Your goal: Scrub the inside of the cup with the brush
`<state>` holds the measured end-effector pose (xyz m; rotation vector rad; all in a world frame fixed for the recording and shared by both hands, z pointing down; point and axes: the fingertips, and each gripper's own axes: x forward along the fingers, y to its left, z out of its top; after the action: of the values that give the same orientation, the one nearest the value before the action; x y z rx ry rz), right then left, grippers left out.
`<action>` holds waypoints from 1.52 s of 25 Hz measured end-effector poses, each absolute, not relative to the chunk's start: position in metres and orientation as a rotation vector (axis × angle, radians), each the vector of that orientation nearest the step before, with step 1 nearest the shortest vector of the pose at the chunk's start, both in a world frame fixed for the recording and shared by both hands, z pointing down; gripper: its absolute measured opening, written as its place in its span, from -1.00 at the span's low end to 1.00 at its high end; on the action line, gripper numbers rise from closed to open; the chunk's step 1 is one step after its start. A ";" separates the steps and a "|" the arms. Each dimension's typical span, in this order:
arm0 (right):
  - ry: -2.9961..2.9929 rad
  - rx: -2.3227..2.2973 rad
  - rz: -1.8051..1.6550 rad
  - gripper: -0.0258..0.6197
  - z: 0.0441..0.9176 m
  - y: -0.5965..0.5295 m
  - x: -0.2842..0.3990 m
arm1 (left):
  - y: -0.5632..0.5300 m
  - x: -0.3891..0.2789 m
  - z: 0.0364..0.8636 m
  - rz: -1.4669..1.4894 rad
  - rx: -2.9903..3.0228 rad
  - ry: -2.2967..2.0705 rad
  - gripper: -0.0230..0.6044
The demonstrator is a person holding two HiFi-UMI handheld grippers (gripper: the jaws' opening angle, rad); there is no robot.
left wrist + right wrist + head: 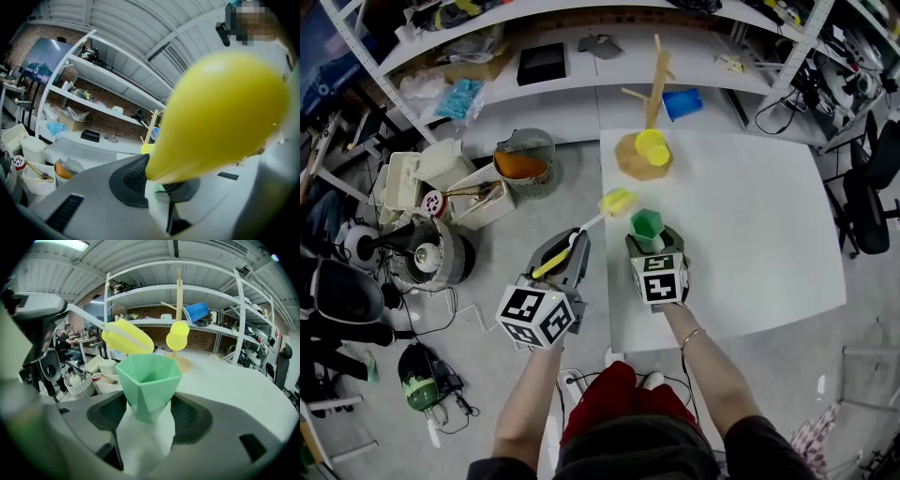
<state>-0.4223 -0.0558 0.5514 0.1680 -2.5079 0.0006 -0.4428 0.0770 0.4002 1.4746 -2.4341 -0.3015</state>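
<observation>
The grey moulded-plastic left gripper and the matching right gripper are each topped by a white cube printed with black square markers: the left cube and the right cube. Black ribbed oval pads are set into the jaw faces. A thin bracelet is worn on the right wrist. A red lower garment and a dark short-sleeved top are worn.

bright even overhead light | fisheye edges | near objects blurred
</observation>
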 end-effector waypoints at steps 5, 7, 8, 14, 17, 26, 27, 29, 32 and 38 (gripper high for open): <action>-2.485 0.136 0.032 0.02 0.554 -0.053 -0.418 | 0.077 -0.443 0.398 -0.321 1.477 -2.433 -0.78; -2.485 0.119 0.046 0.02 0.554 -0.051 -0.415 | 0.078 -0.444 0.397 -0.337 1.477 -2.434 -0.78; -2.487 0.114 0.049 0.02 0.553 -0.050 -0.413 | 0.079 -0.445 0.396 -0.342 1.477 -2.438 -0.78; -2.514 0.152 0.081 0.02 0.538 -0.057 -0.386 | 0.086 -0.449 0.383 -0.377 1.486 -2.471 -0.78; -2.556 0.148 0.124 0.02 0.521 -0.059 -0.369 | 0.091 -0.448 0.376 -0.376 1.486 -2.490 -0.78; -2.689 0.244 0.135 -0.79 0.470 -0.078 -0.302 | 0.094 -0.414 0.364 -0.378 1.489 -2.519 -0.78; -2.697 0.241 0.137 -0.82 0.468 -0.079 -0.294 | 0.094 -0.406 0.363 -0.372 1.493 -2.521 -0.78; -2.706 0.238 0.160 -0.85 0.465 -0.079 -0.277 | 0.094 -0.388 0.360 -0.356 1.500 -2.526 -0.78; -2.719 0.235 0.167 -0.86 0.455 -0.076 -0.253 | 0.100 -0.361 0.351 -0.342 1.493 -2.548 -0.78; -2.774 0.198 0.169 -0.86 0.425 -0.066 -0.203 | 0.119 -0.311 0.335 -0.327 1.458 -2.600 -0.78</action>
<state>-0.2034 -0.0665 0.4251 0.1980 -2.7742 0.1688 -0.3114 0.1191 0.3350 1.4577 -2.5999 -0.3270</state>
